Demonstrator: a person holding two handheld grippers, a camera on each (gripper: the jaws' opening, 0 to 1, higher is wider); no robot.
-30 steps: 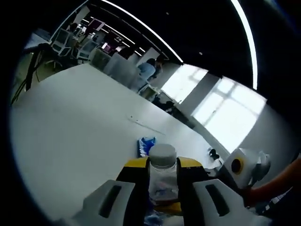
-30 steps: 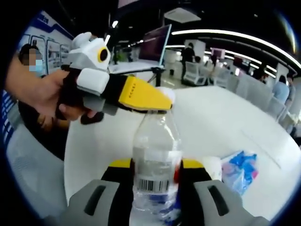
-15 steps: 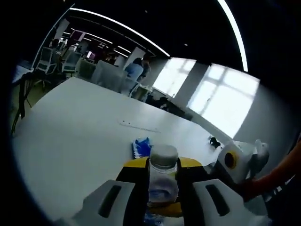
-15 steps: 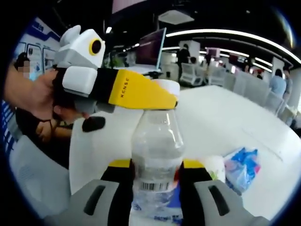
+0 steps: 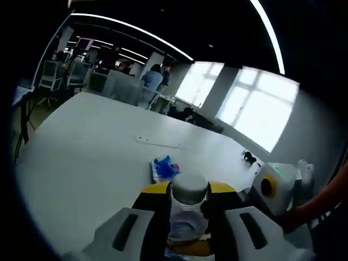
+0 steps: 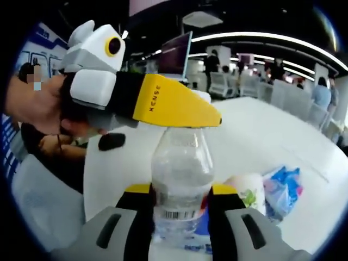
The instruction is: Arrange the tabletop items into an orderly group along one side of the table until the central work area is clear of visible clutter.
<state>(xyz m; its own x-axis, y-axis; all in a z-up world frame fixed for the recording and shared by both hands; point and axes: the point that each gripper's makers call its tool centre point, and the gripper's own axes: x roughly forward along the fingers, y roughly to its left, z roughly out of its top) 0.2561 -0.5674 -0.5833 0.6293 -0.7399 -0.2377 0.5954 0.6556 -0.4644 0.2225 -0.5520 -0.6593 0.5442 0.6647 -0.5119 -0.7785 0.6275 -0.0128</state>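
Note:
A clear plastic water bottle (image 6: 179, 163) with a barcode label stands upright between the jaws of my right gripper (image 6: 181, 191), which is shut on its body. My left gripper (image 6: 209, 115), yellow-jawed and held by a hand, comes in from the left and covers the bottle's top. In the left gripper view the bottle's white cap (image 5: 189, 184) sits pinched between the jaws of the left gripper (image 5: 188, 194). The right gripper (image 5: 276, 187) shows low at the right there, with a forearm behind it.
A blue packet (image 6: 283, 189) and a white cup with green print (image 6: 247, 190) lie on the white table (image 6: 255, 136) just right of the bottle. The packet (image 5: 165, 167) lies beyond the cap. A small black object (image 6: 111, 142) rests at the left. People and chairs stand far behind.
Both hands shifted a little, so the backgrounds slid. The left gripper's yellow jaws now reach further right across the bottle's top. Both holds are unchanged.

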